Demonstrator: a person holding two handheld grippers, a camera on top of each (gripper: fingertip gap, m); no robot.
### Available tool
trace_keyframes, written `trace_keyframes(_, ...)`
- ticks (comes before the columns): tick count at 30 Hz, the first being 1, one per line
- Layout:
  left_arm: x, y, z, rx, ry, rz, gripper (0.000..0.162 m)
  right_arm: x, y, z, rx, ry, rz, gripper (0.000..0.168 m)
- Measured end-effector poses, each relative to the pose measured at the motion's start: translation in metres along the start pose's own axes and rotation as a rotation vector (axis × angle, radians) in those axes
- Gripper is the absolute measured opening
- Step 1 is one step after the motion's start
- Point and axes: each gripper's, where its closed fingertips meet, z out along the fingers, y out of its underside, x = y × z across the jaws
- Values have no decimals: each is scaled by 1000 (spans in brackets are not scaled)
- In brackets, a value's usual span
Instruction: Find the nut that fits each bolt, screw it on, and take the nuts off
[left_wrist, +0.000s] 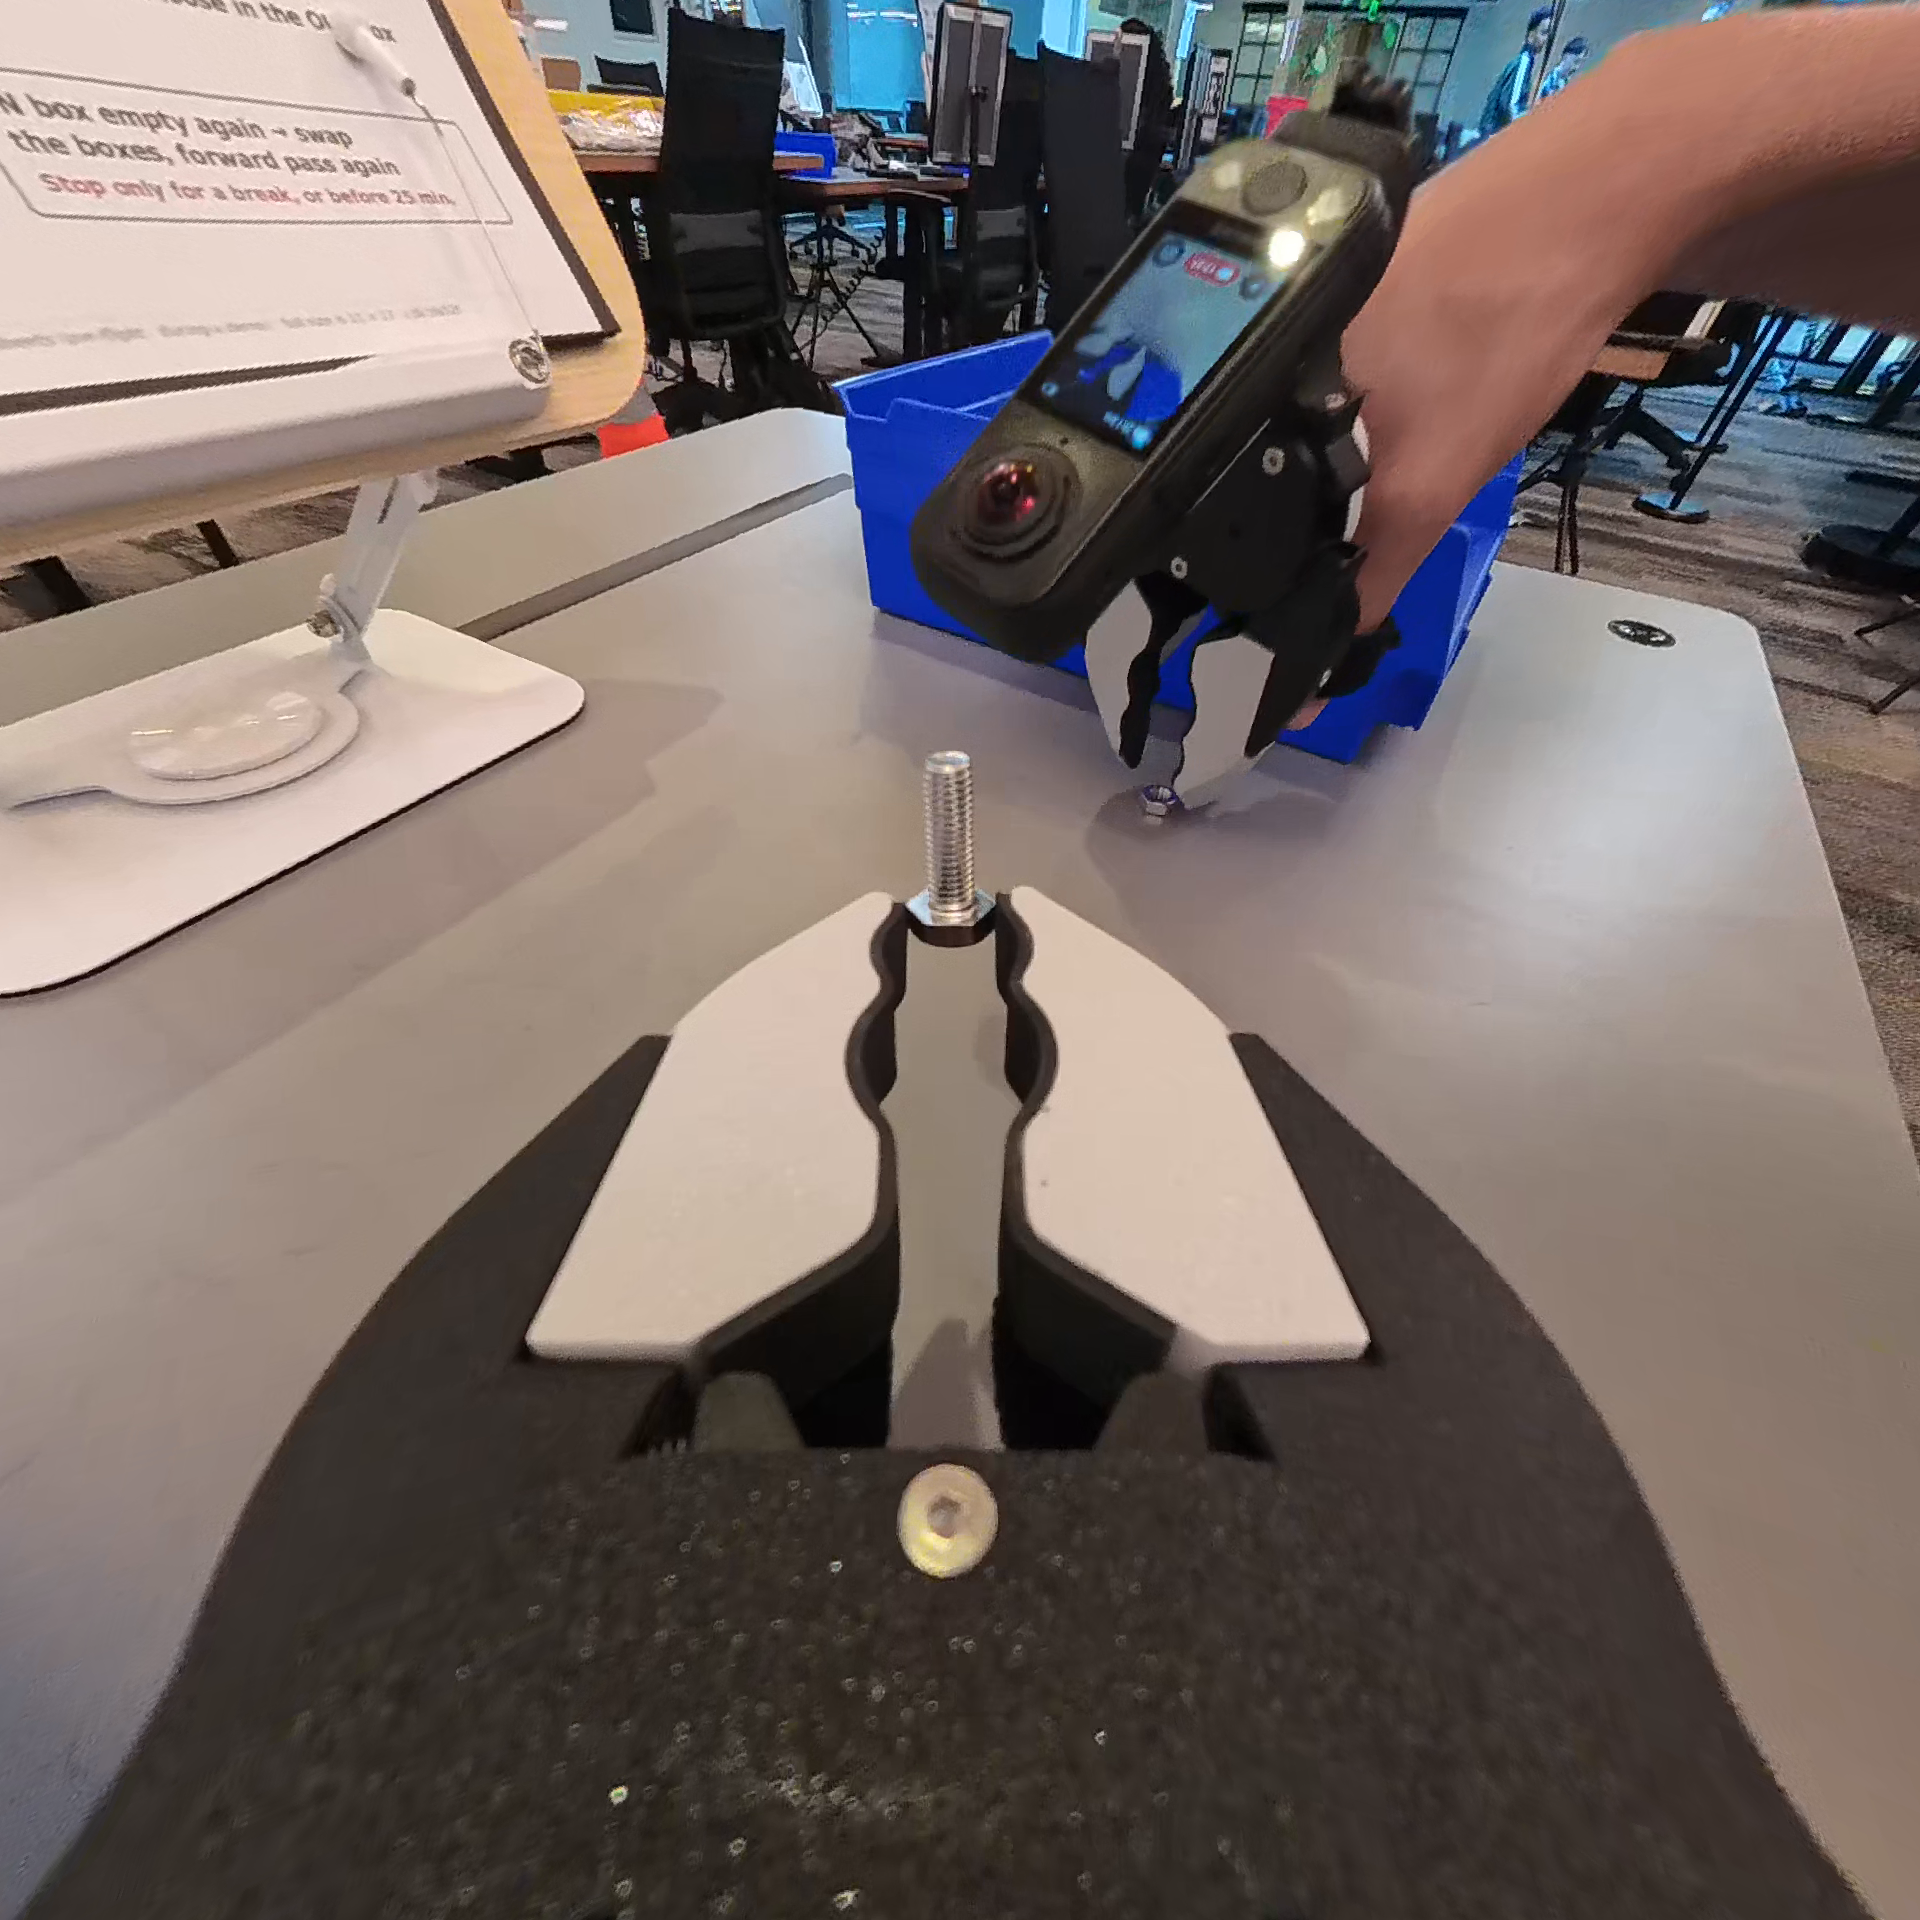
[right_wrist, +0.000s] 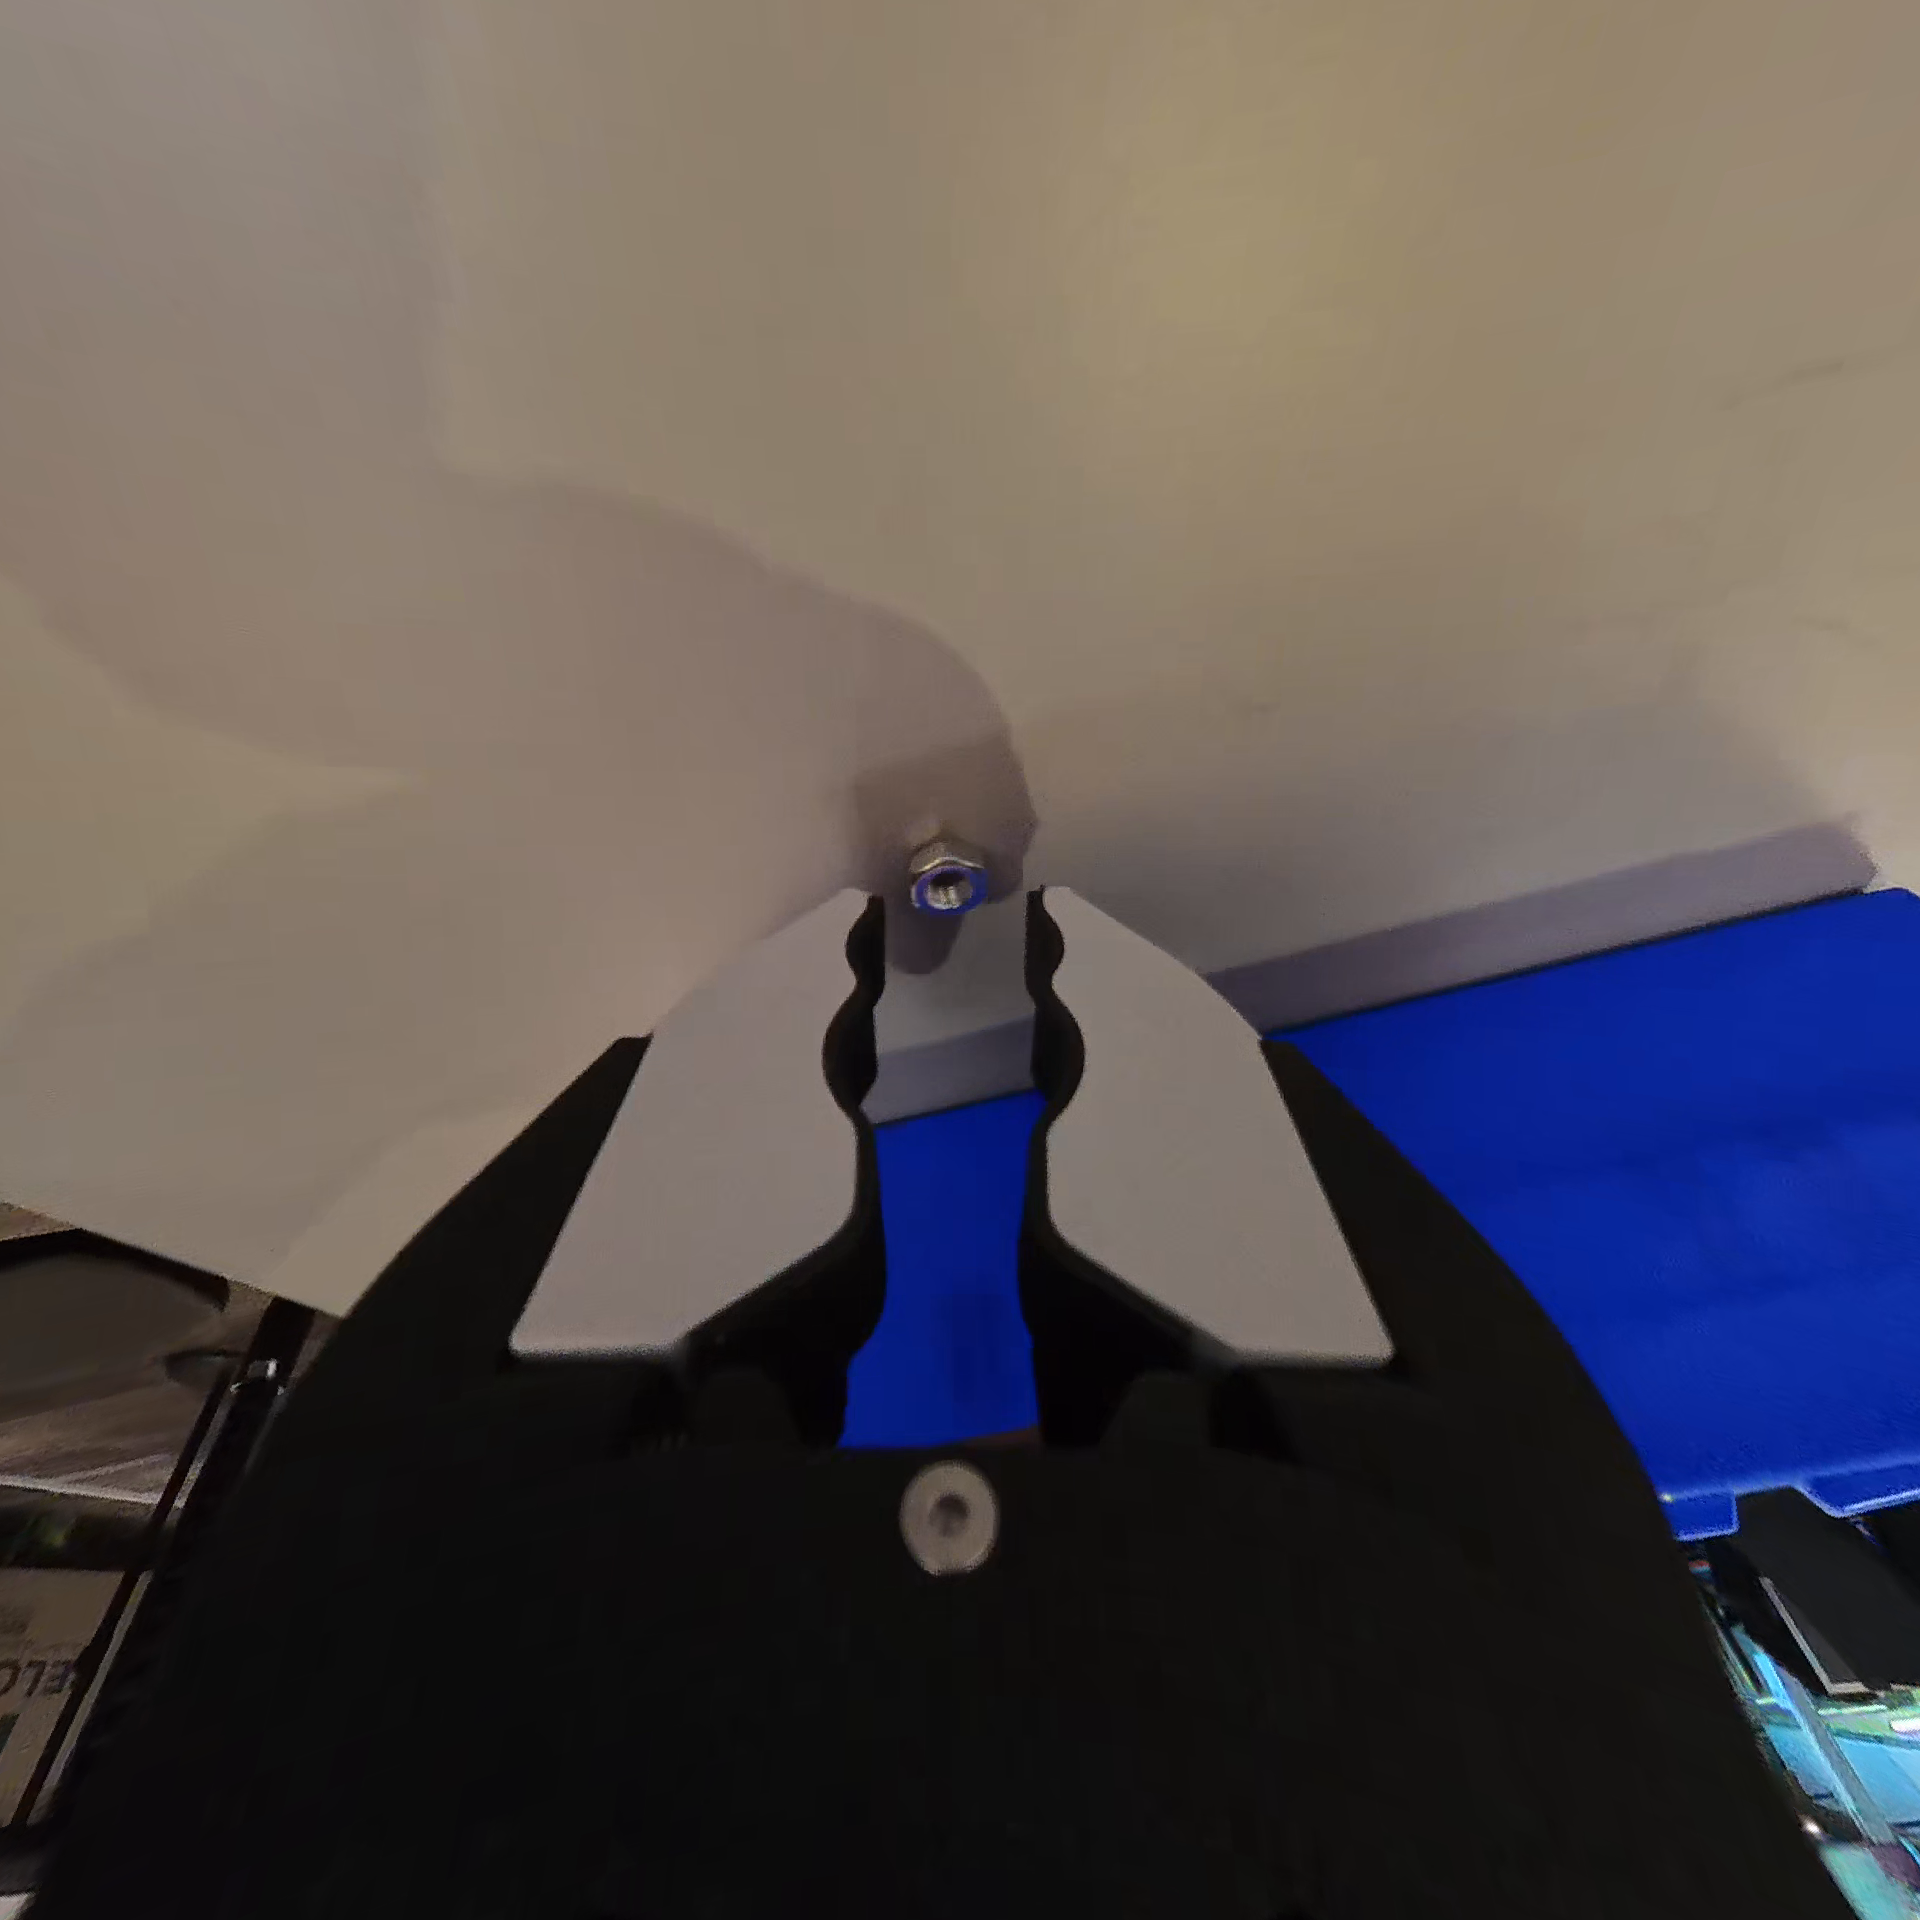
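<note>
In the left wrist view my left gripper is shut on the hex head of a silver bolt and holds it upright on the grey table, thread pointing up. Farther back and to the right, my right gripper points down at a small lock nut that lies on the table. In the right wrist view the right gripper is open. The nut, silver with a blue ring, lies at its fingertips, nearer the left finger, not clamped. A hand holds the right gripper.
A blue bin stands behind the right gripper and also shows in the right wrist view. A white stand with a printed sheet fills the left side of the table. The table's edge runs along the right. The left gripper's tips are roughly 20 cm from the right gripper's.
</note>
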Motion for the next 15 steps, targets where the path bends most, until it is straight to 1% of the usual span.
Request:
trace_keyframes(6,0,1,0,-3,-1,10,15,6,1,9,9,38,-99,26)
trace_keyframes(12,3,2,2,-12,7,21,15,7,3,9,-13,123,-303,25)
trace_keyframes(15,5,4,4,-26,11,38,15,8,6,10,-43,120,-290,27)
